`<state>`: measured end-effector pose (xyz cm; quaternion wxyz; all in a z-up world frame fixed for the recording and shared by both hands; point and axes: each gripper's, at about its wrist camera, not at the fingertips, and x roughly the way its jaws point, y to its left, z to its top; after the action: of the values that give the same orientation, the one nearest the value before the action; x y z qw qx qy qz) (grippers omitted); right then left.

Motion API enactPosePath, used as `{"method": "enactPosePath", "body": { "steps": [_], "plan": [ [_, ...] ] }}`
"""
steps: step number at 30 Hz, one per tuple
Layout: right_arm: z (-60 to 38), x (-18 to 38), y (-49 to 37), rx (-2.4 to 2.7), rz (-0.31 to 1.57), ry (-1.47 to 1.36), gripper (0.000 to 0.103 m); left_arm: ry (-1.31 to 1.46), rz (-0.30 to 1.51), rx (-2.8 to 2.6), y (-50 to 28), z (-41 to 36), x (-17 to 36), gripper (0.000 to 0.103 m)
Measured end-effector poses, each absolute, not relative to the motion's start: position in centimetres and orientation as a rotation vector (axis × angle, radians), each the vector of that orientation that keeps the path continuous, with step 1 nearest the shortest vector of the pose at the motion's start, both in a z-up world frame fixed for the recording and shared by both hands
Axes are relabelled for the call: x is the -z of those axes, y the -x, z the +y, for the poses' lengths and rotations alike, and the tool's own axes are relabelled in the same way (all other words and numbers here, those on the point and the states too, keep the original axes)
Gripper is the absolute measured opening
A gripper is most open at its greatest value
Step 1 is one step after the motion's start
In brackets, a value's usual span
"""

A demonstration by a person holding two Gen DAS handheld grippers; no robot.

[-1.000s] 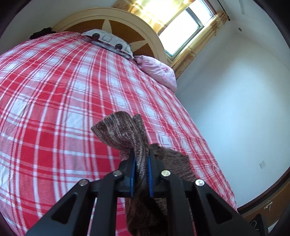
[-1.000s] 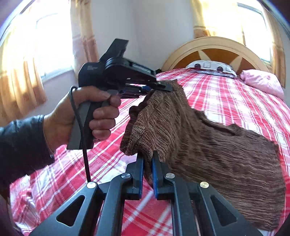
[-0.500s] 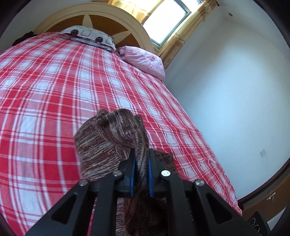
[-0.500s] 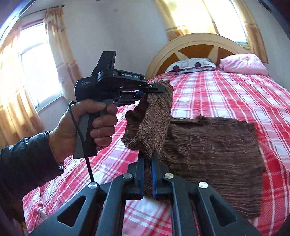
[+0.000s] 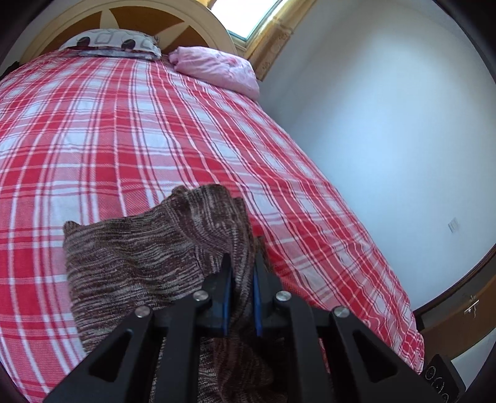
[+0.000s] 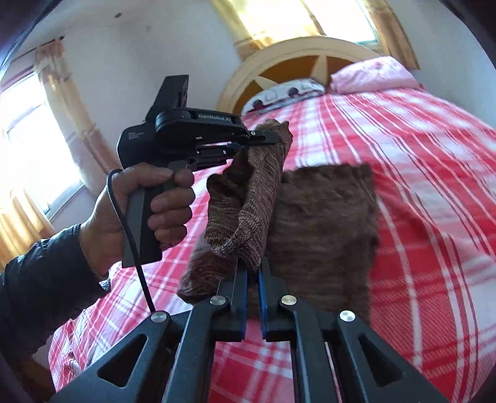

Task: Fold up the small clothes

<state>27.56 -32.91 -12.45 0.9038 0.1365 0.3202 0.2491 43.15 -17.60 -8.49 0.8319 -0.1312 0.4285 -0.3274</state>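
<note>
My left gripper (image 5: 240,272) and my right gripper (image 6: 253,272) each pinch an edge of the knit garment (image 6: 325,223), with the left one, held in my left hand (image 6: 145,210), up and to the left of the right one. Between the 2 grippers a fold of the garment hangs raised, while the rest of it lies flat on the bedspread (image 5: 124,139), on the near part of the bed. Behind it, at the far end against the headboard (image 5: 173,18), 2 pillows sit side by side, the patterned pillow (image 5: 114,42) left of the plain pillow (image 5: 217,68), with the wall (image 5: 387,124) along the bed's right side.
</note>
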Motion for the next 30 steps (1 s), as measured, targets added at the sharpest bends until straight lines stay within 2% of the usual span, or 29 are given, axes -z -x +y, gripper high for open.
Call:
{"method": "enactPosePath", "body": {
  "steps": [9,13,14,15,16,18,19,23,24,25,27,30],
  "plan": [
    [-36.2,15.3,-27.4,-0.428,0.733,-0.354,0.006,0.167,0.962,0.681,-43.4,-22.9,10.5,0.013],
    [-37.9,16.2,-27.0,-0.386,0.752,-0.413,0.006,0.162,0.943,0.698,-42.6,-24.1,9.5,0.015],
    [-38.1,16.2,-26.9,-0.384,0.757,-0.417,0.006,0.160,0.919,0.708,-42.1,-24.1,8.8,0.022],
    [-38.2,16.3,-26.9,-0.379,0.760,-0.418,0.006,0.142,0.897,0.709,-41.3,-23.9,8.1,0.034],
    [-38.5,16.3,-26.7,-0.367,0.756,-0.427,0.006,0.125,0.877,0.716,-40.7,-23.5,7.5,0.041],
    [-39.0,16.3,-26.5,-0.351,0.749,-0.444,0.006,0.082,0.824,0.706,-39.1,-22.2,6.6,0.067],
    [-39.3,16.3,-26.3,-0.340,0.746,-0.448,0.006,0.058,0.805,0.688,-38.4,-21.2,6.4,0.070],
    [-40.6,15.7,-25.5,-0.250,0.706,-0.437,0.008,0.000,0.794,0.607,-36.4,-17.1,7.4,0.072],
    [-40.8,15.1,-25.2,-0.219,0.679,-0.415,0.019,-0.011,0.793,0.586,-36.0,-16.1,7.9,0.075],
    [-40.6,14.3,-25.1,-0.198,0.653,-0.384,0.052,-0.018,0.786,0.557,-35.5,-14.9,8.5,0.076],
    [-39.8,12.4,-25.2,-0.210,0.605,-0.338,0.088,-0.006,0.784,0.511,-34.9,-12.9,9.7,0.079],
    [-38.2,10.5,-26.9,-0.314,0.582,-0.338,0.087,0.068,0.828,0.493,-34.6,-11.0,11.9,0.079]
  ]
}}
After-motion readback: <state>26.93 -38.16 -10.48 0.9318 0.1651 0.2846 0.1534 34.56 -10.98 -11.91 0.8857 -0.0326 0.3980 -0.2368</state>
